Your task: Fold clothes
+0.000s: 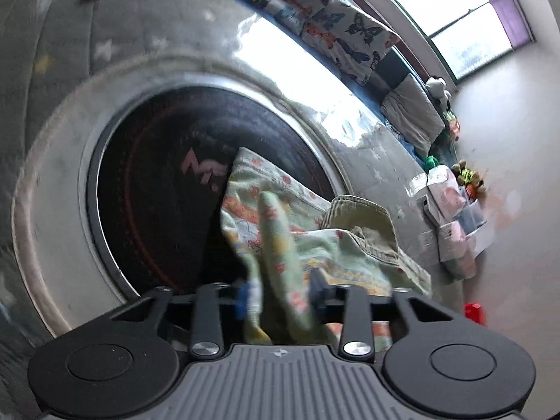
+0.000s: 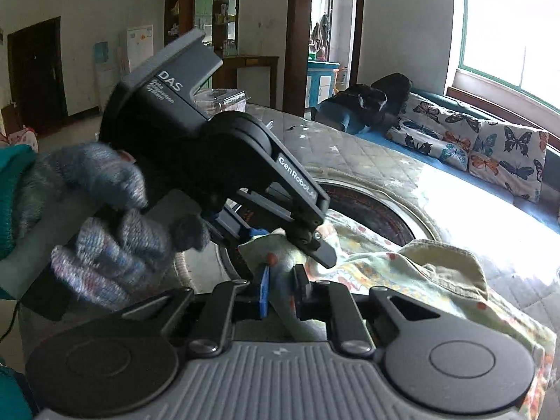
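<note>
1. Left wrist view is filled by a large round table (image 1: 147,80) under a grey quilted cover with pale stars, glare lying along its far right edge.
2. A sofa (image 2: 437,147) runs under the window at the far right, carrying butterfly-print cushions (image 2: 490,150) and a dark bundle at its left end.
3. At the table's centre sits a dark round inset (image 1: 168,189) with a metal ring and a pale "M" mark.
4. A pale green printed garment (image 1: 315,231), dotted orange and yellow, lies bunched over the inset's near right side and onto the cover; a ribbed olive part shows at its right.
5. The left gripper (image 1: 280,297) has its blue-padded tongs closed narrowly on a raised fold of the garment.
6. The right gripper (image 2: 281,294) likewise pinches a strip of the same cloth between its tongs, just beside the left one.
7. A gloved left hand (image 2: 101,224) grasps the left gripper's handle.
8. Small toys and boxes (image 1: 458,192) sit at the far right.
</note>
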Tool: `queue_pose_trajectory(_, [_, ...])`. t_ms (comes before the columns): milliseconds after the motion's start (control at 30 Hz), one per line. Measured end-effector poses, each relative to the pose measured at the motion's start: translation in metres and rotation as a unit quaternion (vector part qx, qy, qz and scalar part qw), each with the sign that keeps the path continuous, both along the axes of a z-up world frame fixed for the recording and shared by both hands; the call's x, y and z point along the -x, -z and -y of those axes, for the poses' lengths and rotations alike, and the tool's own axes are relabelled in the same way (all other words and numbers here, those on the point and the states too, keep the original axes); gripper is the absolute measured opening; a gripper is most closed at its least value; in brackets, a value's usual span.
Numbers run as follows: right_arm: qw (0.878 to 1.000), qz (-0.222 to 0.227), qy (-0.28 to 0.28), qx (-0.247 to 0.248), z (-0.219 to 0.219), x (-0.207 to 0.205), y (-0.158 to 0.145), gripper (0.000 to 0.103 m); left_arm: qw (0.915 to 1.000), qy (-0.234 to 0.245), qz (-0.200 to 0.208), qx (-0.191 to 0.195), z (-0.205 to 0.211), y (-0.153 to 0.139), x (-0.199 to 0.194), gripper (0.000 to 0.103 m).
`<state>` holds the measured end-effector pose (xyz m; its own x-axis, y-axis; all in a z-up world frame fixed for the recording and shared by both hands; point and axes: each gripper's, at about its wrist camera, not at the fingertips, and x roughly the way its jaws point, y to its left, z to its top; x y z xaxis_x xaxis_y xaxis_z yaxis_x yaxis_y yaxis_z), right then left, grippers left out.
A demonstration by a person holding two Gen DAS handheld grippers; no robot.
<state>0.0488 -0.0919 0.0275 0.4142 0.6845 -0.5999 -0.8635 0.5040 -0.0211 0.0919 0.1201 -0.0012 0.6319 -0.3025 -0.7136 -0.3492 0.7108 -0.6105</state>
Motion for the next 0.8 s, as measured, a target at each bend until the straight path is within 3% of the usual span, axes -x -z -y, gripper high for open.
queue_pose_trajectory(100, [1.0,-0.012,0.007,-0.014,0.009,0.0,-0.002,0.016,1.0,-0.002,0.0,-0.005,0.0,0.002,0.001,0.012])
queue_pose_trajectory(200, [0.999,-0.014,0.033,-0.03,0.025,-0.01,-0.009,0.02,0.9999,0.001,0.002,-0.016,0.001,0.002,0.002,0.012])
queue_pose_trajectory(300, [0.996,-0.015,0.082,-0.03,0.045,-0.027,-0.01,0.032,0.9994,0.007,0.006,-0.032,0.005,0.001,0.002,0.012])
queue_pose_trajectory(400, [0.99,-0.016,0.136,-0.025,0.066,-0.045,-0.008,0.034,0.999,0.012,0.009,-0.042,0.007,0.001,0.003,0.012])
queue_pose_trajectory(667, [0.955,-0.025,0.296,-0.009,0.13,-0.105,0.024,0.04,0.9978,0.02,0.012,-0.062,0.011,-0.001,0.003,0.012])
queue_pose_trajectory(800, [0.938,-0.033,0.344,-0.014,0.15,-0.121,0.035,0.043,0.9972,0.023,0.013,-0.07,0.014,-0.001,0.002,0.012])
